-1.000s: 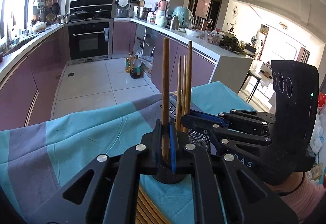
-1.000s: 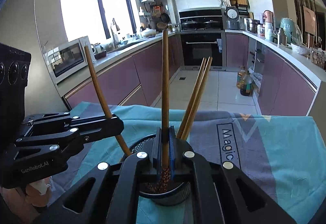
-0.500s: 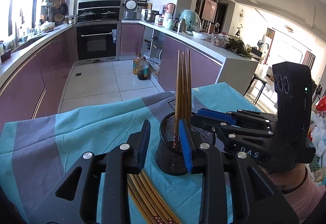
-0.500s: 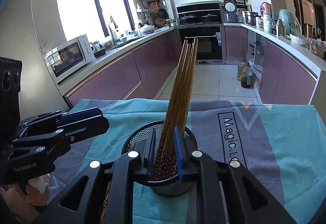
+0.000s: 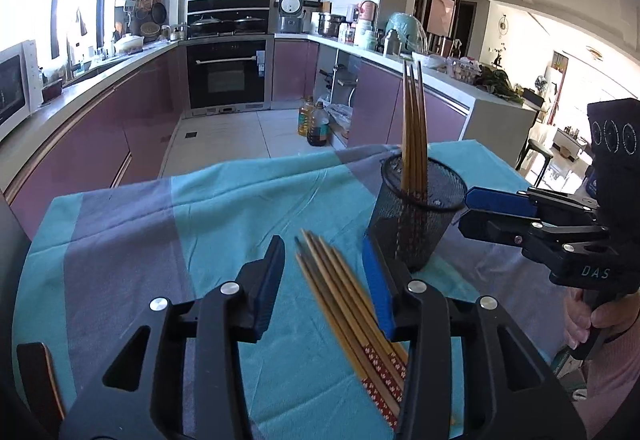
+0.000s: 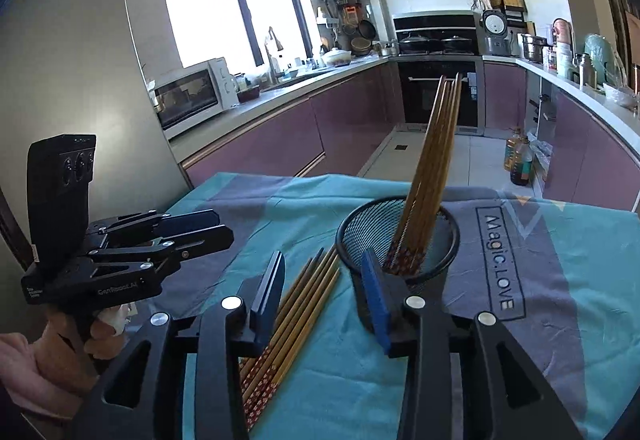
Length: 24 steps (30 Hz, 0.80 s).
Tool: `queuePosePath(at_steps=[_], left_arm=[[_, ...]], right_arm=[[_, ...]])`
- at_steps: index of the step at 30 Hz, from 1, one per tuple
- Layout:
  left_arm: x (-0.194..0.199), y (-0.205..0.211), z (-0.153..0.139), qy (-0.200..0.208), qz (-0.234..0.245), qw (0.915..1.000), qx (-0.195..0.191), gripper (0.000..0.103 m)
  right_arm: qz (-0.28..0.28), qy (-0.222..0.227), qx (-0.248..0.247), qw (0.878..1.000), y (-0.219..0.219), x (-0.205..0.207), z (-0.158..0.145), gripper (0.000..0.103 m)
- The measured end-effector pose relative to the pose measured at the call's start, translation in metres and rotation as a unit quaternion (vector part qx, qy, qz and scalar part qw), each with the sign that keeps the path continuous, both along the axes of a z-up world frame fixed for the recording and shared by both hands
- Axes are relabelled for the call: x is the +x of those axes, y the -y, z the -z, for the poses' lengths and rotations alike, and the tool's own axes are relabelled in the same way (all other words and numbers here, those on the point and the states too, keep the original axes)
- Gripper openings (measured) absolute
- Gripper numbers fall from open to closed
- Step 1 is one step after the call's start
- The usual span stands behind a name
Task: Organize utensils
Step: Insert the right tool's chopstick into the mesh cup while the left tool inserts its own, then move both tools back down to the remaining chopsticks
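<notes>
1. Several chopsticks (image 5: pixel 414 136) stand in the black mesh cup (image 5: pixel 416 224), leaning together against its rim; their patterned ends are at the bottom.
2. A loose bundle of chopsticks (image 6: pixel 296 304) lies flat on the cloth just beside the cup, on its left in the right wrist view.
3. Judging by this, the job is partly done: some sticks are put away and the flat bundle is left to go in.
4. The left gripper (image 5: pixel 324 272) has its jaws opening, with the flat bundle seen between the fingers but nothing pressed by the pads.
5. The right gripper (image 6: pixel 324 280) is also opening, empty, one finger in front of the cup's wall.
6. The table wears a teal and grey cloth (image 5: pixel 160 224) with printed lettering.
7. Beyond it is a kitchen: purple cabinets (image 6: pixel 272 144), a built-in oven (image 5: pixel 226 74), a microwave (image 6: pixel 188 96), oil bottles (image 5: pixel 314 122) on the tiled floor, and a bright window (image 6: pixel 228 0).
</notes>
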<state>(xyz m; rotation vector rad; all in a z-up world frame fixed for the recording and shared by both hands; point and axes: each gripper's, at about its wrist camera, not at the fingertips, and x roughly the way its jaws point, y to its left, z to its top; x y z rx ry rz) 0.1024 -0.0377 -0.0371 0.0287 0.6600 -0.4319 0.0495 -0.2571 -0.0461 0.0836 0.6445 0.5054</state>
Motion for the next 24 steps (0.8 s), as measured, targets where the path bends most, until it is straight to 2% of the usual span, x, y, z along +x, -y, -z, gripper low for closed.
queuePosePath(at_steps=[9,15,24], left_arm=[[-0.003,0.007,0.064,-0.078,0.001,0.9966,0.026,0.041],[0.001,0.016,0.084,-0.102,0.007,0.9942,0.035,0.041],[0.004,0.025,0.092,-0.113,0.007,0.9923,0.05,0.041]], right_arm=[[-0.008,-0.092,-0.011,0.996,-0.025,0.007,0.061,0.038],[0.0,-0.101,-0.018,0.995,-0.029,0.006,0.07,0.038],[0.002,-0.103,-0.031,0.994,-0.035,0.004,0.075,0.038]])
